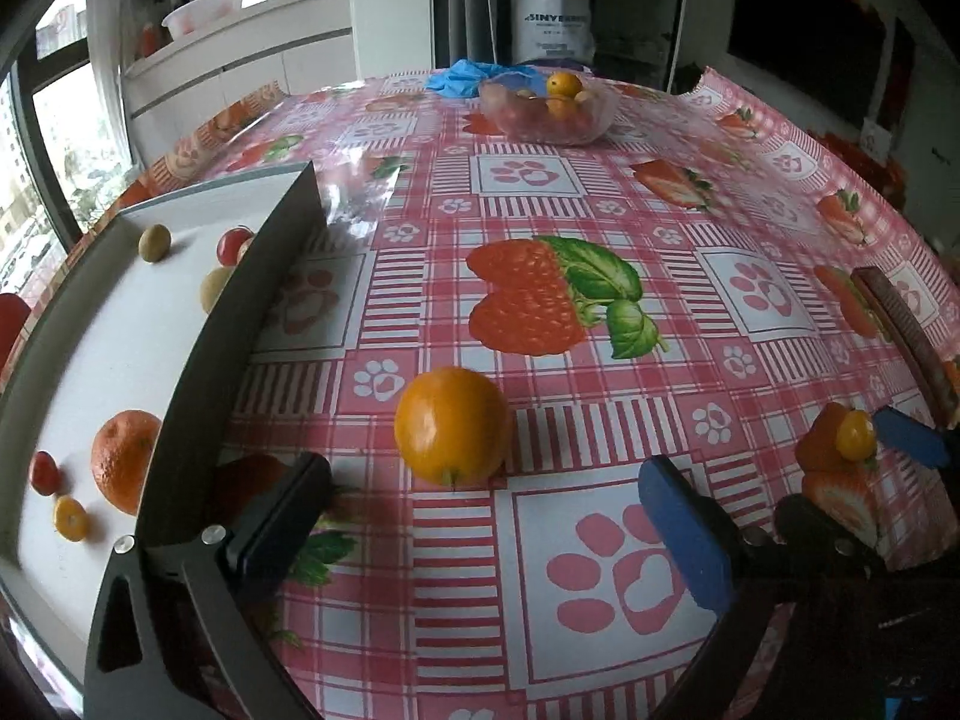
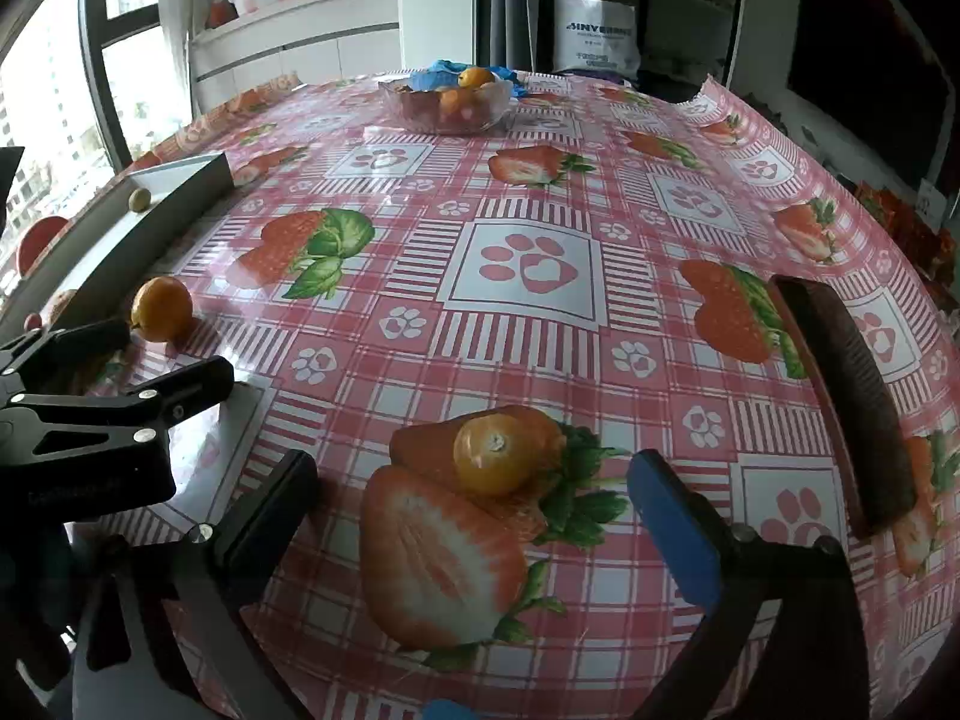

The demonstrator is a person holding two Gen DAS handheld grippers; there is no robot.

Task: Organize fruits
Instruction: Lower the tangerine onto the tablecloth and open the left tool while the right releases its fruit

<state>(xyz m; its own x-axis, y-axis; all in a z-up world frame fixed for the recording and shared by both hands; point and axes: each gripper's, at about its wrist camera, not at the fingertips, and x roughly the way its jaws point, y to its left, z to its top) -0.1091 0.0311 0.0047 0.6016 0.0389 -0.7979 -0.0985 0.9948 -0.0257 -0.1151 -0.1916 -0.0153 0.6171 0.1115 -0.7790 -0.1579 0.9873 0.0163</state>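
Observation:
My left gripper (image 1: 486, 534) is open, and a small orange fruit (image 1: 451, 425) lies on the tablecloth just beyond its fingertips. My right gripper (image 2: 474, 510) is open around a kumquat (image 2: 493, 455) that sits on the cloth; that kumquat also shows in the left wrist view (image 1: 856, 434). A white tray (image 1: 78, 360) at the left holds a mandarin (image 1: 123, 461), a kumquat (image 1: 71, 518), cherry tomatoes (image 1: 44, 473) and a green fruit (image 1: 155, 243). A clear bowl (image 1: 547, 111) with more fruit stands at the far side.
A dark brown tray edge (image 2: 846, 396) lies at the right. Blue gloves (image 1: 474, 75) lie behind the bowl. The table carries a pink strawberry-print cloth (image 1: 600, 192). The left gripper shows in the right wrist view (image 2: 120, 396) near the orange fruit (image 2: 161, 309).

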